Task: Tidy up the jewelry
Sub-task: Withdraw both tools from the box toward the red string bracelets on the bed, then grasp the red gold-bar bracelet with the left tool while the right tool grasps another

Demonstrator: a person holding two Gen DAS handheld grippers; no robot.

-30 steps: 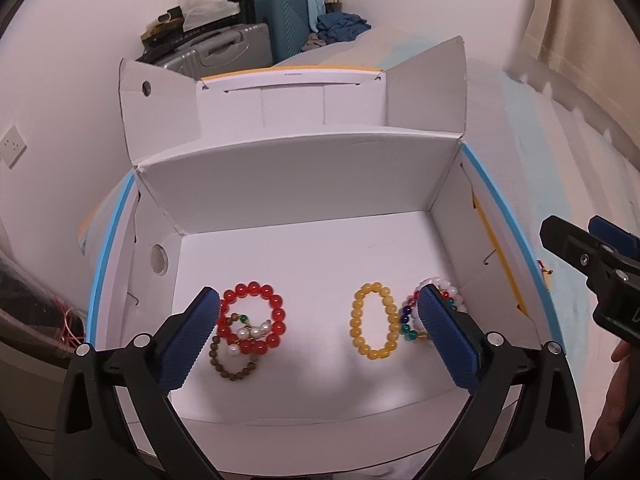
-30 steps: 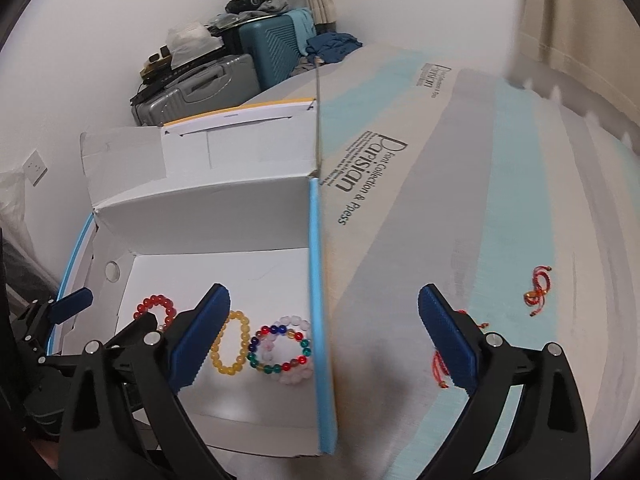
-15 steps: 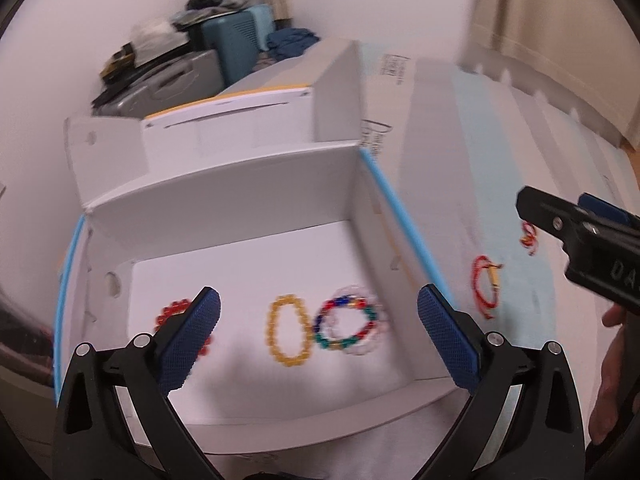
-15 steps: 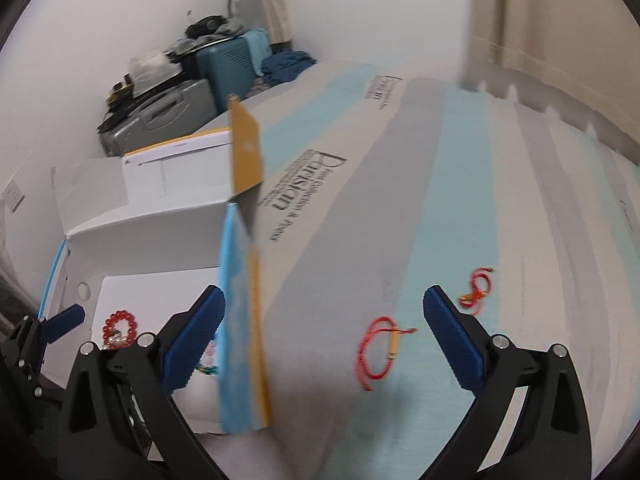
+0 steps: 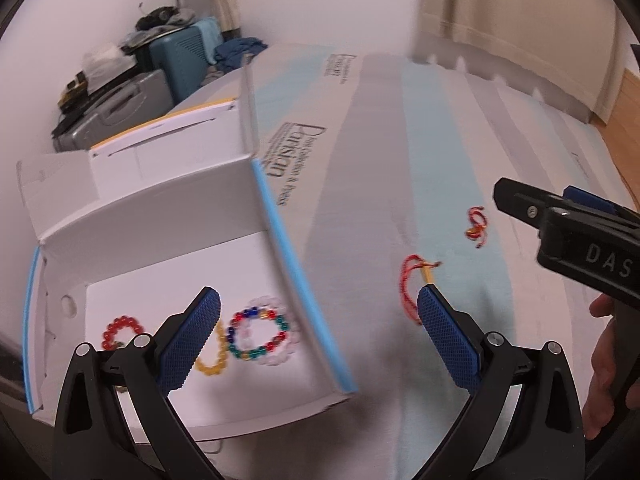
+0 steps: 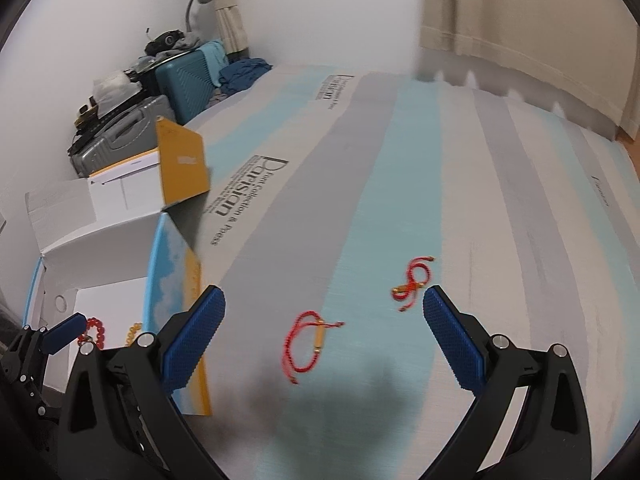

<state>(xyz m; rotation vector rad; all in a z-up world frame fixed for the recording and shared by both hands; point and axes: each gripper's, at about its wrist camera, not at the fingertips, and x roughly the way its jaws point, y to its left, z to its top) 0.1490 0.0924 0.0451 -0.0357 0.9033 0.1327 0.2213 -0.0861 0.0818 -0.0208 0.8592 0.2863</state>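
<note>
i have swung both grippers right, away from the white cardboard box (image 5: 168,216) and out over the striped mattress cover (image 6: 400,160). a second ago my left gripper (image 5: 318,334) faced the beaded bracelets (image 5: 262,330) lying in the box; now it straddles the box's blue right edge. my right gripper (image 6: 322,338) hangs above the near red cord bracelet with a gold tube (image 6: 308,340), the tangled red cord bracelet (image 6: 412,280) just beyond. both jaws are spread wide, empty. i judge these two are the next to collect.
</note>
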